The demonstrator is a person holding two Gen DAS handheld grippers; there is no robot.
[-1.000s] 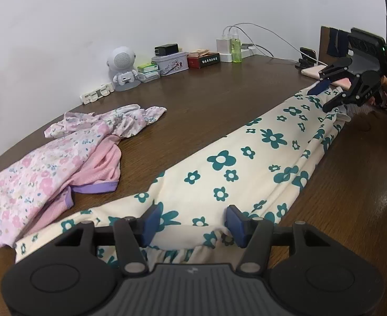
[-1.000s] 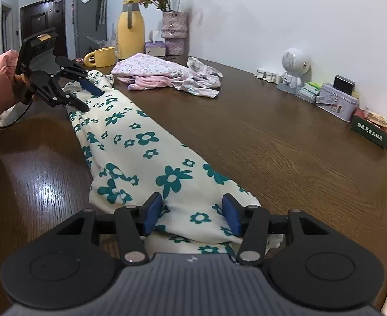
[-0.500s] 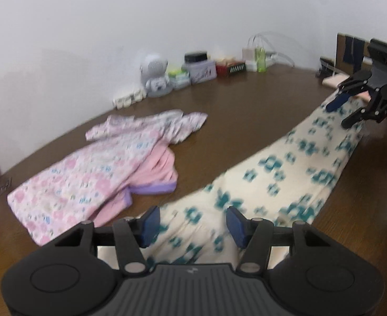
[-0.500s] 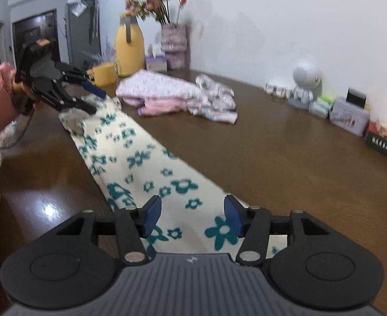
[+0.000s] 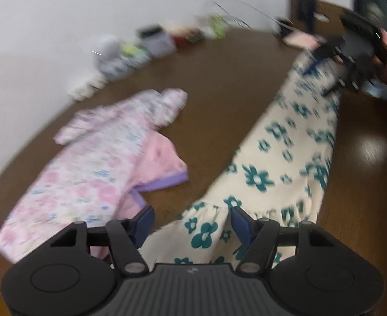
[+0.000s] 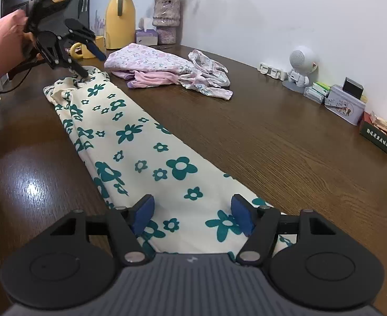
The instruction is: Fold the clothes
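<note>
One big brown desk (image 6: 285,142). Long cream cloth with green flowers (image 6: 140,152) lying flat, upper left to bottom middle. Pink clothes pile (image 6: 167,68) at top middle, apart from it. Right claw (image 6: 192,214) opening at bottom, cloth under it, not pinched. Left claw (image 6: 89,60) opening at upper left, just over the cloth's far end.

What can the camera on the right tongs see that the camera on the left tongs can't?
Only the right view shows the yellow jug, the flower vase and the yellow mug. Only the left view shows a dark screen in its top corner. Both show the cream flowered garment stretched along the brown table, the pink clothes pile, the small white robot figure, and both tongs, left and right, opening over the cloth.
</note>
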